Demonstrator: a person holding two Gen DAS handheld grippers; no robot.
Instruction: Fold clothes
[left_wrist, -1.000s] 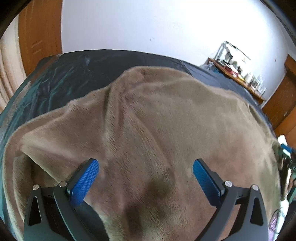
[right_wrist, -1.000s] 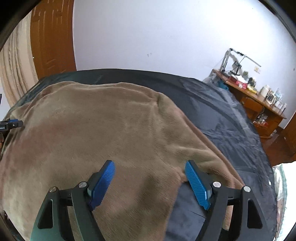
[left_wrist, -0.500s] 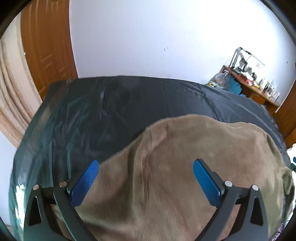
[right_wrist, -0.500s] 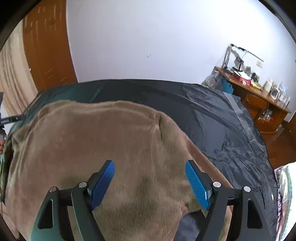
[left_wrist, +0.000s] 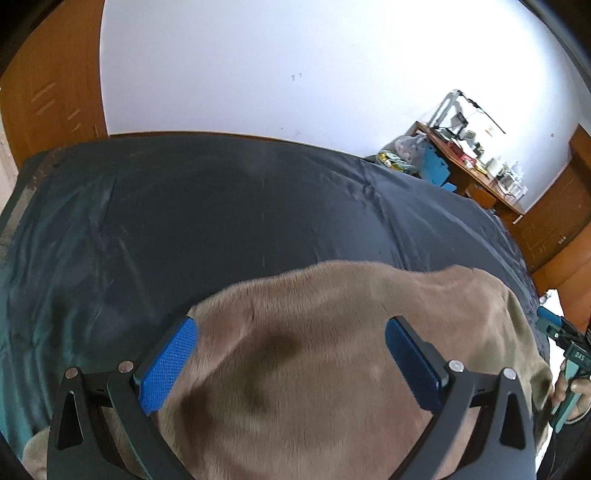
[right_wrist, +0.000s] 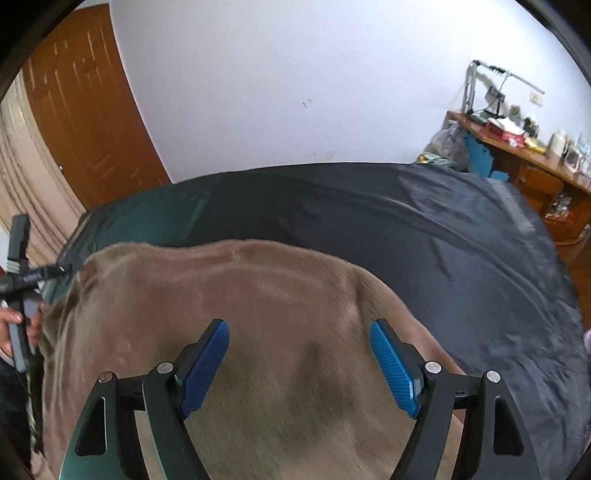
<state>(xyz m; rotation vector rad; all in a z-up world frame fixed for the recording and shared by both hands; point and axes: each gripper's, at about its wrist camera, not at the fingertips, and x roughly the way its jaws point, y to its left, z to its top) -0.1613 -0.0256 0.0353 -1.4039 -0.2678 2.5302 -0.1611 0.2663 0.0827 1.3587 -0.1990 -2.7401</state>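
Item one: a plush brown garment (left_wrist: 332, 354), soft short nap, rounded folds, lying on the near part of a dark, slightly glossy sheet (left_wrist: 221, 214) covering the bed. Item two: I am holding my left gripper (left_wrist: 291, 362) over the garment, its blue textured pads (left_wrist: 166, 365) standing wide apart, gripping nothing. Item three: my right gripper (right_wrist: 299, 365) is likewise spread, empty, above the same cloth. Item four: a wooden desk (right_wrist: 517, 155) is carrying small clutter, too small to identify.

Left gripper (left_wrist: 291, 360) and right gripper (right_wrist: 299, 363) gape wide, angled downward.
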